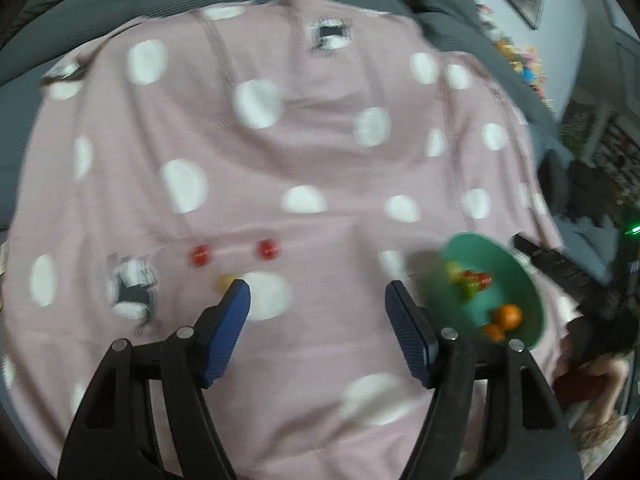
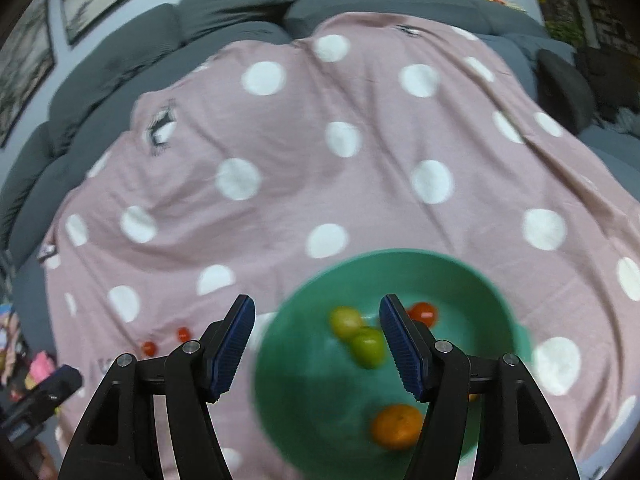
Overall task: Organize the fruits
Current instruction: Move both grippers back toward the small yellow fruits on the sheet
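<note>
A green bowl [image 2: 460, 276] sits on a pink polka-dot blanket [image 2: 320, 168] and holds two green fruits [image 2: 366, 346], an orange [image 2: 396, 426] and a red fruit [image 2: 424, 312]. My right gripper [image 2: 316, 312] is open and empty above the bowl's left rim. In the left wrist view the bowl [image 1: 476, 252] is at the right, and two red fruits [image 1: 200, 255] [image 1: 268, 249] and a small yellow fruit [image 1: 225, 281] lie on the blanket [image 1: 280, 140]. My left gripper [image 1: 318, 292] is open and empty, its left finger just in front of the yellow fruit.
A grey sofa [image 2: 240, 12] surrounds the blanket at the back. The two red fruits also show far left in the right wrist view [image 2: 183, 334]. The other gripper's dark body [image 1: 560, 268] is right of the bowl. Both views are blurred by motion.
</note>
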